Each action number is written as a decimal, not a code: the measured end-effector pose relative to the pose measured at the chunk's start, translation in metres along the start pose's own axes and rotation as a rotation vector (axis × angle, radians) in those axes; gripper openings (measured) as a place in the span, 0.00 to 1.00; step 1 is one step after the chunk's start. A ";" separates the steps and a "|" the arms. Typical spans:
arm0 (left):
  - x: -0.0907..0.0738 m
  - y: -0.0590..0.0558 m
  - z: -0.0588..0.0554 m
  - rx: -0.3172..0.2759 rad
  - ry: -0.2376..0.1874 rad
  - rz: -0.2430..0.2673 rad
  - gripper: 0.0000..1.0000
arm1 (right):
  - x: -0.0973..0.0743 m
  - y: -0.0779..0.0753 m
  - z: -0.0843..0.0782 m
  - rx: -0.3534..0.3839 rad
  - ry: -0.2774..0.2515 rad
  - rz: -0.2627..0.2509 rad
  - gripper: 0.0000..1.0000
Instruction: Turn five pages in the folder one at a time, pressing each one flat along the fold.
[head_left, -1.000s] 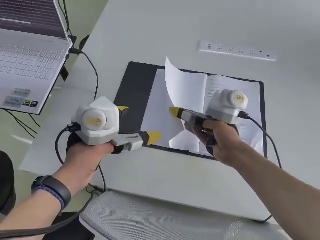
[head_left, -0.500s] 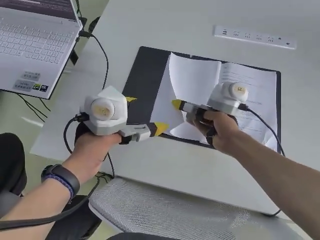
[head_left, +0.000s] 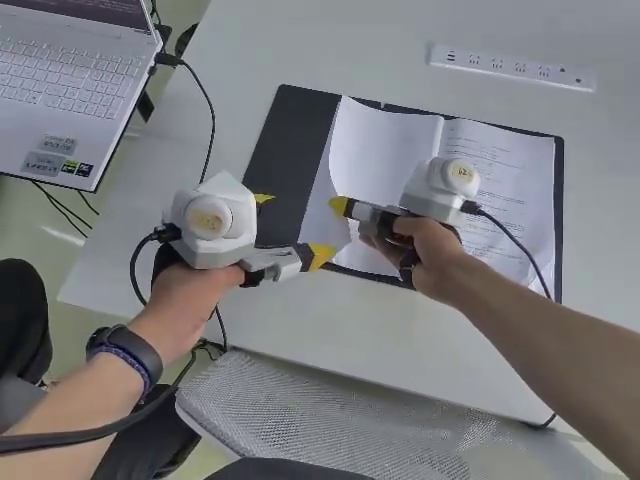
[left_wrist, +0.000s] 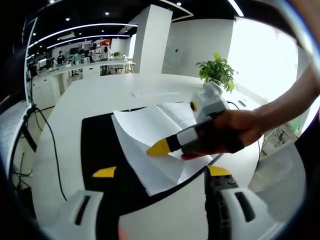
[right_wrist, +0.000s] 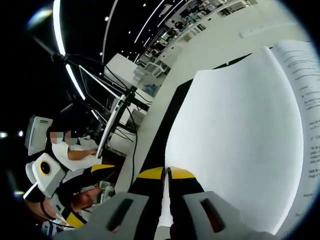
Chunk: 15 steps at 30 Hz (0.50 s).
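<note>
A black folder (head_left: 285, 150) lies open on the white table, with printed sheets on its right half. My right gripper (head_left: 340, 207) is shut on the lower edge of a blank white page (head_left: 375, 170), which stands curved above the fold. In the right gripper view the yellow tips (right_wrist: 165, 173) pinch this page (right_wrist: 235, 140). My left gripper (head_left: 291, 227) hovers open at the folder's near left corner, touching nothing. The left gripper view has its open jaws (left_wrist: 162, 171) over the black cover (left_wrist: 100, 140), and the right gripper (left_wrist: 200, 137) holds the page (left_wrist: 145, 125) ahead.
A laptop (head_left: 60, 70) sits at the far left with a black cable (head_left: 205, 100) running past the folder. A white power strip (head_left: 512, 68) lies at the back. A mesh chair (head_left: 330, 420) is below the near table edge. A potted plant (left_wrist: 217, 72) stands beyond.
The right gripper has carried the lifted page a little further left over the fold. The left gripper has stayed open beside the folder. The head camera has shifted.
</note>
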<state>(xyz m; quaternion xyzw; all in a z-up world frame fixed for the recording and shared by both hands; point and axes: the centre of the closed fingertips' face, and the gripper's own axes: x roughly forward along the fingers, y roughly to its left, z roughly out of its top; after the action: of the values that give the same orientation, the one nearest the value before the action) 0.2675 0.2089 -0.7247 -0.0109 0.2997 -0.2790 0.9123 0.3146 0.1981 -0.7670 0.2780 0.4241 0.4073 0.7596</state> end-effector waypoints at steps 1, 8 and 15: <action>0.001 0.000 0.000 0.005 0.003 -0.002 0.67 | -0.001 0.001 -0.001 0.003 0.008 0.005 0.03; 0.007 -0.002 0.002 0.023 0.006 -0.008 0.61 | -0.004 -0.004 0.004 -0.014 -0.002 0.033 0.11; 0.020 0.003 0.000 0.049 0.026 -0.012 0.51 | -0.016 -0.003 0.018 -0.042 -0.034 0.049 0.15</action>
<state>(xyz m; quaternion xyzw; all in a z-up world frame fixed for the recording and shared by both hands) 0.2817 0.2012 -0.7360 0.0133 0.3045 -0.2919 0.9066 0.3262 0.1811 -0.7541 0.2790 0.3955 0.4298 0.7622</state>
